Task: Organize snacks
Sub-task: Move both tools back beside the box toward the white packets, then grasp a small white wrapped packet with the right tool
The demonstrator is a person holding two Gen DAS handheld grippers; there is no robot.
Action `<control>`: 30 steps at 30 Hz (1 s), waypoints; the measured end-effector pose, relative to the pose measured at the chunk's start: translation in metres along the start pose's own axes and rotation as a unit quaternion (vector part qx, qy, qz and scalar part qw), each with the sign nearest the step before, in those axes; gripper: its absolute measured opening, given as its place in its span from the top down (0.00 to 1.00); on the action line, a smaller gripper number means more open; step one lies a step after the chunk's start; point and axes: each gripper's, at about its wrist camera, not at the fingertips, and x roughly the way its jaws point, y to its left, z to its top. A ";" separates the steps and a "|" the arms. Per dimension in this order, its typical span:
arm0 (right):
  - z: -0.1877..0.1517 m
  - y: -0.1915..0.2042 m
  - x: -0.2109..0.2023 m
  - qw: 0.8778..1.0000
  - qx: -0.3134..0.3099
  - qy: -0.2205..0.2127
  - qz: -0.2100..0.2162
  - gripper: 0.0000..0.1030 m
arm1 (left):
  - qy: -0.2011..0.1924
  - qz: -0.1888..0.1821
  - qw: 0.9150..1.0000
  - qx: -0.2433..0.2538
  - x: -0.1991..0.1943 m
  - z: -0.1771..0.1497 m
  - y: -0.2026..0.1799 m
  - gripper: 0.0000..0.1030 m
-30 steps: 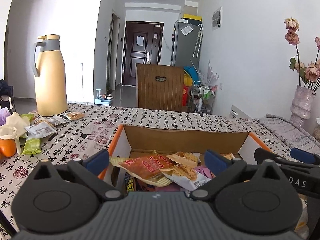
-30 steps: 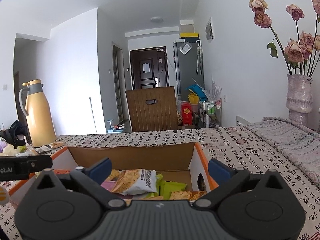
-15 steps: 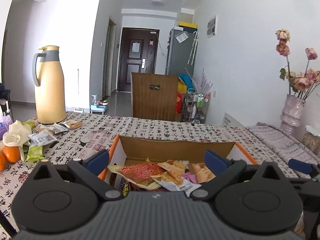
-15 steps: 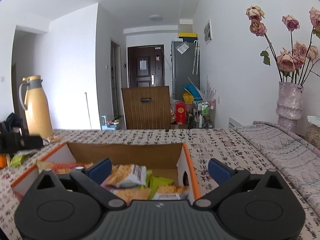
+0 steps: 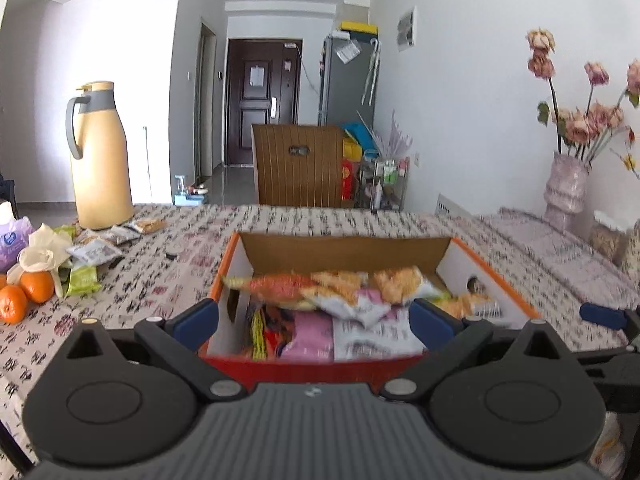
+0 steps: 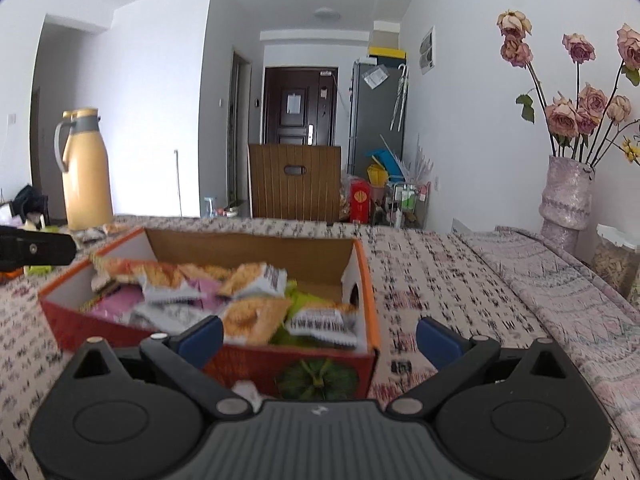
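Note:
An orange-rimmed cardboard box [image 5: 492, 276] [image 6: 370, 280] sits on the patterned tablecloth, filled with several snack packets [image 5: 352, 300] [image 6: 248, 308]. My left gripper [image 5: 314, 320] stands open in front of the box's near wall, nothing between its blue fingertips. My right gripper [image 6: 318, 338] is also open and empty, near the box's front right corner. More loose snack packets [image 5: 94, 252] lie at the left by a yellow thermos [image 5: 100, 156] [image 6: 86, 168]. Each gripper shows at the edge of the other's view.
Oranges [image 5: 24, 292], a cloth flower [image 5: 38, 256] and a tissue pack [image 5: 14, 240] sit at the table's left edge. A vase of dried roses [image 6: 566, 196] [image 5: 566, 184] and a jar [image 6: 614, 256] stand at the right. A wooden chair back [image 5: 298, 168] rises behind the table.
Both grippers have pulled back from over the box, so its red front wall now shows. Both stay open and empty.

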 end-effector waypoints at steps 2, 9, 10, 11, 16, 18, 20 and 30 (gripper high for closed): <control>-0.007 -0.002 -0.002 1.000 -0.004 0.010 -0.004 0.00 | 0.010 0.002 1.000 0.003 -0.001 -0.008 0.002 0.00; -0.030 -0.009 -0.005 0.999 -0.018 0.044 -0.017 0.00 | 0.042 0.010 0.999 -0.002 -0.001 -0.030 0.012 0.00; -0.032 -0.010 -0.005 0.999 -0.017 0.048 -0.019 0.00 | 0.048 0.011 0.999 -0.005 0.001 -0.033 0.014 0.00; -0.033 -0.011 -0.004 0.998 -0.015 0.051 -0.019 0.00 | 0.052 0.012 0.999 -0.008 0.003 -0.036 0.015 0.00; -0.030 -0.009 0.001 0.998 0.000 0.061 -0.007 0.00 | 0.072 0.014 0.997 -0.021 0.014 -0.047 0.022 0.00; -0.027 -0.004 0.005 0.998 0.005 0.068 0.003 0.00 | 0.074 0.013 0.997 -0.027 0.016 -0.049 0.025 0.00; -0.025 0.001 0.011 0.997 0.007 0.076 0.011 0.00 | 0.073 0.013 0.997 -0.031 0.016 -0.051 0.026 0.00; -0.029 0.021 0.042 0.993 0.012 0.115 0.033 0.04 | 0.077 0.010 0.996 -0.040 0.023 -0.057 0.029 0.00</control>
